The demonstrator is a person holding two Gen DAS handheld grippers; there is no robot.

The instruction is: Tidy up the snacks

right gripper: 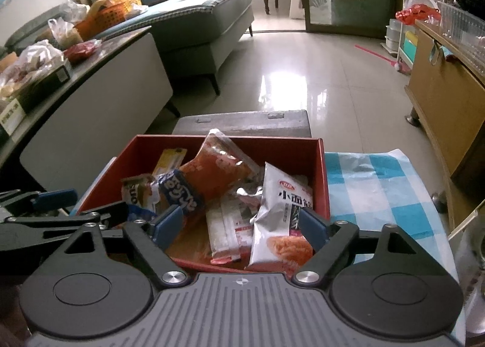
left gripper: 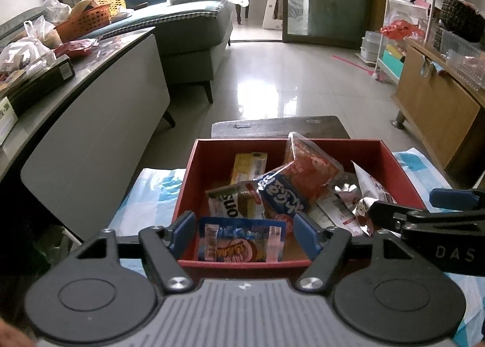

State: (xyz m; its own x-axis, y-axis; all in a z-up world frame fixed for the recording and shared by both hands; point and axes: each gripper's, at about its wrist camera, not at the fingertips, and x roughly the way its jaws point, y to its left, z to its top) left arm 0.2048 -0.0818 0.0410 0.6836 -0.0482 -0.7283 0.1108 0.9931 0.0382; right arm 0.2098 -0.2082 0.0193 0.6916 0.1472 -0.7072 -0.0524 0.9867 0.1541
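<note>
A red box (left gripper: pixel 194 171) (right gripper: pixel 322 177) holds several snack packets on a blue checked cloth (right gripper: pixel 376 189). In the left wrist view a blue packet (left gripper: pixel 241 239) leans at the box's near wall, with an orange packet (left gripper: pixel 309 174) and a blue-white one (left gripper: pixel 282 192) behind. In the right wrist view a silver packet (right gripper: pixel 279 219) lies at the near right, next to a white-red packet (right gripper: pixel 227 231). My left gripper (left gripper: pixel 244 233) is open and empty over the box's near edge. My right gripper (right gripper: pixel 239 227) is open and empty over the near edge, further right.
A dark stool (left gripper: pixel 279 127) stands just behind the box. A grey counter (left gripper: pixel 91 122) with bags and boxes runs along the left. A wooden cabinet (left gripper: pixel 436 116) stands at the right. A sofa (left gripper: pixel 194 31) and tiled floor (left gripper: pixel 272 74) lie beyond.
</note>
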